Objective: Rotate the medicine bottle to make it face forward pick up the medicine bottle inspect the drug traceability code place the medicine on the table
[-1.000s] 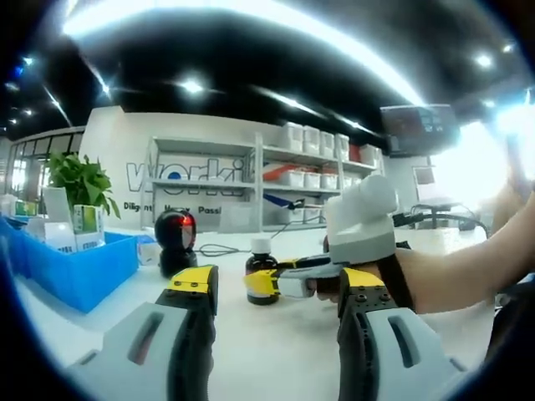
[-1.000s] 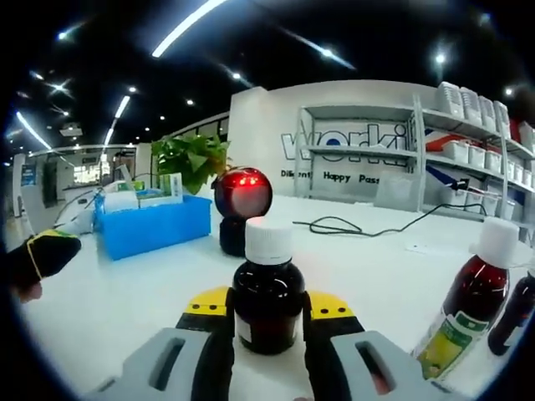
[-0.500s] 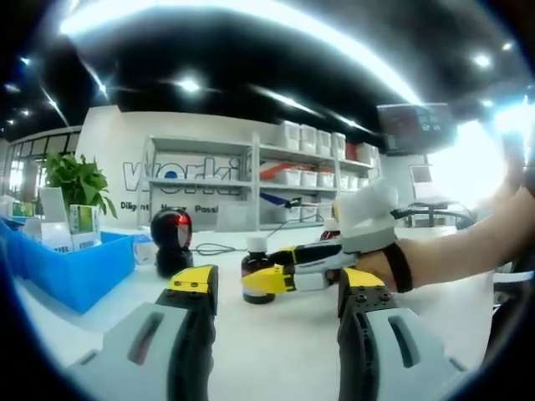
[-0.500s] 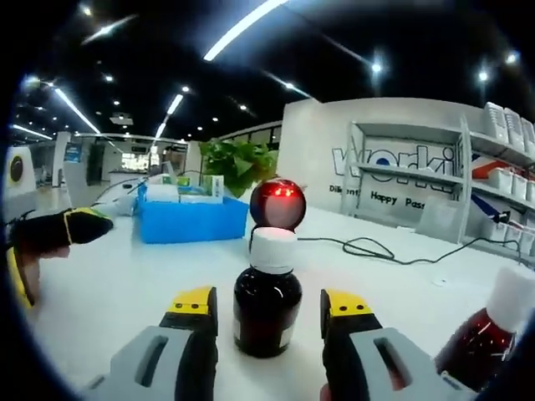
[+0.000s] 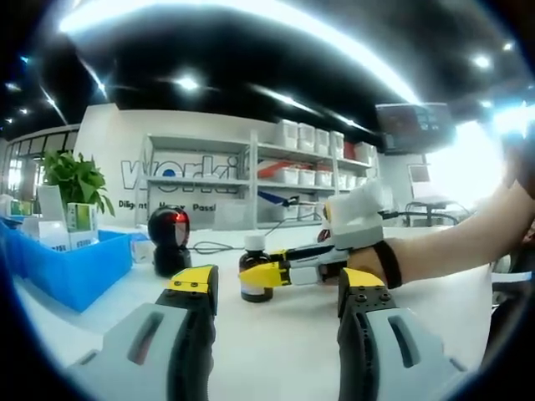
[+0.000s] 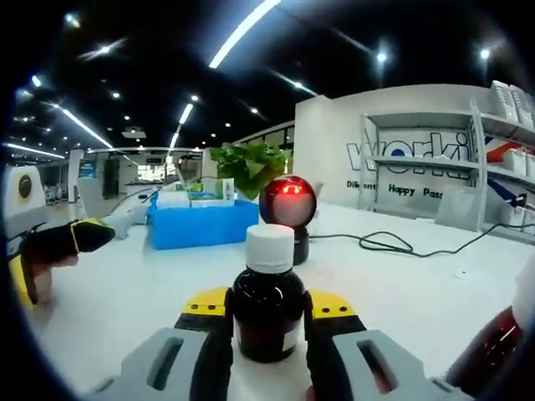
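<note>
Left gripper view: the left gripper [image 5: 276,292] hangs just above the white table [image 5: 284,351] with its yellow-tipped jaws spread wide and nothing between them. Beyond them, out on the middle of the table, the right gripper [image 5: 261,273] comes in from the right, held by a person's hand [image 5: 368,269], its yellow tips against the sides of the medicine bottle [image 5: 252,269], a dark bottle with a white cap standing upright. A black scanner [image 5: 171,241] with a red light stands just left of it, and a blue bin [image 5: 71,267] of boxes sits toward the table's left edge.

Right gripper view: the right gripper [image 6: 267,311] is clenched on the medicine bottle [image 6: 268,302], both jaws pressed against its dark body. The scanner [image 6: 288,205] stands directly behind it, and the blue bin [image 6: 201,224] sits farther back to the left. A red bottle [image 6: 501,355] shows at the right edge. The left gripper's tip [image 6: 63,241] shows at the left.
</note>
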Available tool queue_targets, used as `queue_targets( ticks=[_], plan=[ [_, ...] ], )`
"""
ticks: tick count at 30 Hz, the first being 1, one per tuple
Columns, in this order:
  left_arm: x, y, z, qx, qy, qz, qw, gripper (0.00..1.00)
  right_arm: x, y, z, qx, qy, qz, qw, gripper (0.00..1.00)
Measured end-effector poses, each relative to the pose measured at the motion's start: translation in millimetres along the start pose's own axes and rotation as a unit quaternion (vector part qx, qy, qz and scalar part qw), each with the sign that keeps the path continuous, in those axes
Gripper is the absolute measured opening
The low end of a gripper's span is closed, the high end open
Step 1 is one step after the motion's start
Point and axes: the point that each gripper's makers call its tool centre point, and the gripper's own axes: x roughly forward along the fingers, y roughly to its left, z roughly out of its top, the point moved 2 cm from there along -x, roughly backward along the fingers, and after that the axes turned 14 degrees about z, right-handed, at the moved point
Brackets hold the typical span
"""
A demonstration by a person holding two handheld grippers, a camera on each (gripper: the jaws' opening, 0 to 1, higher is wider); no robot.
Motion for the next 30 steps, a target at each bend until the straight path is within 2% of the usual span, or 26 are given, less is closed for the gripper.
queue_targets(
  ticks=[7, 12, 15, 19, 20, 22, 24, 30],
  plan=[
    [0.8, 0.7, -1.6, 0.001, 0.002, -0.001, 1.0, 0.48, -0.9, 2.2, -0.9, 0.006, 0.003, -0.012, 0.9999, 0.28],
    [1.4, 2.3, -2.1, 0.001, 0.004, 0.005, 1.0, 0.49, -1.4, -0.1, -1.8, 0.017, 0.006, -0.04, 0.999, 0.28],
    [1.4, 2.9, -2.1, 0.003, 0.004, 0.007, 1.0, 0.49, -4.7, 8.5, -2.5, 0.016, 0.013, -0.062, 0.9979, 0.28],
    [0.7, 4.3, -0.4, 0.004, 0.0, 0.015, 0.9999, 0.49, -4.1, 4.7, -3.4, 0.032, 0.018, -0.113, 0.9929, 0.28],
    [0.9, 5.7, -0.3, 0.002, 0.0, 0.017, 0.9999, 0.49, -3.5, 5.1, -3.2, 0.033, 0.018, -0.115, 0.9927, 0.28],
    [1.3, 6.8, -0.8, -0.002, 0.001, 0.017, 0.9999, 0.49, -3.8, 4.8, -5.1, 0.058, 0.012, -0.139, 0.9885, 0.28],
    [1.8, 5.6, -1.7, -0.001, 0.003, 0.013, 0.9999, 0.49, -3.5, 6.7, -5.0, 0.048, 0.015, -0.147, 0.9879, 0.28],
    [0.6, 8.0, 0.9, -0.001, -0.004, 0.022, 0.9997, 0.49, -4.7, 5.9, -5.6, 0.057, 0.018, -0.189, 0.9802, 0.27]
  ],
)
